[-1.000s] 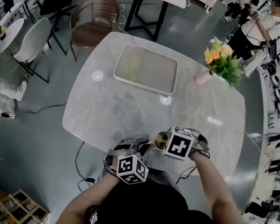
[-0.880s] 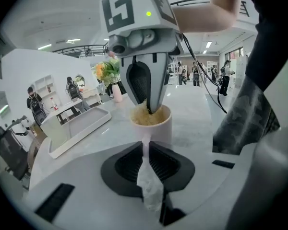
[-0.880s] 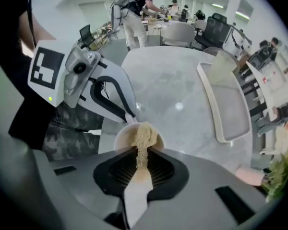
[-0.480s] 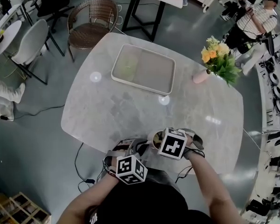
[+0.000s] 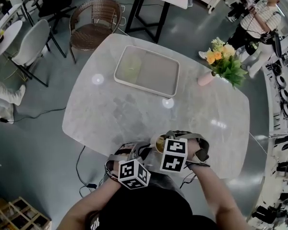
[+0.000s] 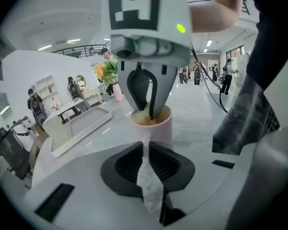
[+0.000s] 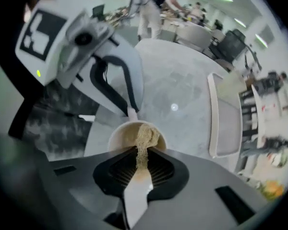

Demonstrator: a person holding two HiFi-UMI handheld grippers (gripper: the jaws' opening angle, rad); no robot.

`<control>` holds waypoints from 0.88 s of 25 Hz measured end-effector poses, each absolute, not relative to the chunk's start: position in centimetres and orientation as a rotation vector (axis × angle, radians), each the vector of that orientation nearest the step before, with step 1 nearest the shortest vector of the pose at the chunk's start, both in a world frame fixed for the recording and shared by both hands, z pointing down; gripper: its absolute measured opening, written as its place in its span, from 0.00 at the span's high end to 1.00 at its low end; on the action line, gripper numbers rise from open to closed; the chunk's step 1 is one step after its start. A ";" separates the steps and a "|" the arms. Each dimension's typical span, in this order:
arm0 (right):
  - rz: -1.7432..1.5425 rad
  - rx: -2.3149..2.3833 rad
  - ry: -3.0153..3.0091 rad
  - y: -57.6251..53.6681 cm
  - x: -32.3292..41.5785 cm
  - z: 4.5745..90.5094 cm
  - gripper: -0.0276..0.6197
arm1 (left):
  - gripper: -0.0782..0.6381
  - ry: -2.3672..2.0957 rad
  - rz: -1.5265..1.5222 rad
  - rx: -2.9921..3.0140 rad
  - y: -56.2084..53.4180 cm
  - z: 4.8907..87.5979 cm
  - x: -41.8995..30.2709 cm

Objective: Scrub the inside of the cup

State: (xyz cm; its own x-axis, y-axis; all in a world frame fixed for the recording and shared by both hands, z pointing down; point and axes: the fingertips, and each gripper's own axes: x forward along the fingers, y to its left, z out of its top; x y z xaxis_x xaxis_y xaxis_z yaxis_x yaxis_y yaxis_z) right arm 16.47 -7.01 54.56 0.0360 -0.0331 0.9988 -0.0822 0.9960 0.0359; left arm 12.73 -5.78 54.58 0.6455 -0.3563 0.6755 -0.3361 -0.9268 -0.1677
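A pale pink cup (image 5: 157, 142) stands on the marble table (image 5: 110, 109) near its front edge, close to my body. My left gripper (image 6: 145, 150) is shut on a thin pale part at the cup's (image 6: 156, 128) near side, seemingly its handle. My right gripper (image 7: 141, 153) is shut on a beige scrubbing sponge (image 7: 144, 137) that reaches down into the cup (image 7: 120, 133). In the left gripper view the right gripper (image 6: 147, 113) comes from above with its fingertips inside the cup's mouth. The cup's bottom is hidden by the sponge.
A white rectangular tray (image 5: 146, 71) lies at the table's far side. A pink vase with yellow flowers (image 5: 223, 61) stands at the far right. Chairs (image 5: 93, 23) and other tables surround the table; a person (image 5: 257, 23) stands beyond it.
The right gripper's marker cube has shifted a little left and toward me over the cup, with the sponge still inside. The left gripper has stayed put on the cup.
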 end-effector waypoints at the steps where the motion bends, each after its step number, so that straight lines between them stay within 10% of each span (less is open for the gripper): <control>1: -0.039 0.075 -1.496 -7.1 16.7 55.3 0.86 | 0.82 0.593 -1.166 -2.828 -5.7 54.6 12.8; 13: 0.559 0.142 -1.724 -5.1 15.4 53.0 0.86 | 0.82 0.594 -1.189 -2.799 -5.5 54.6 12.5; 22: 0.204 0.171 -1.531 -5.9 16.3 55.7 0.86 | 0.82 0.586 -1.178 -2.811 -5.1 54.5 12.8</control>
State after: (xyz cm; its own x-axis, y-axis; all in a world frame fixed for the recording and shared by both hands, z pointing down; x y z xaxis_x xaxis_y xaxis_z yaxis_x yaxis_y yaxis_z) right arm 16.27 -5.93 55.71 0.0286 0.0248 0.9993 -0.2375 0.9712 -0.0173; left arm 12.78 -5.10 54.48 0.6409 -0.3562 0.6800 -0.3276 -0.9280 -0.1773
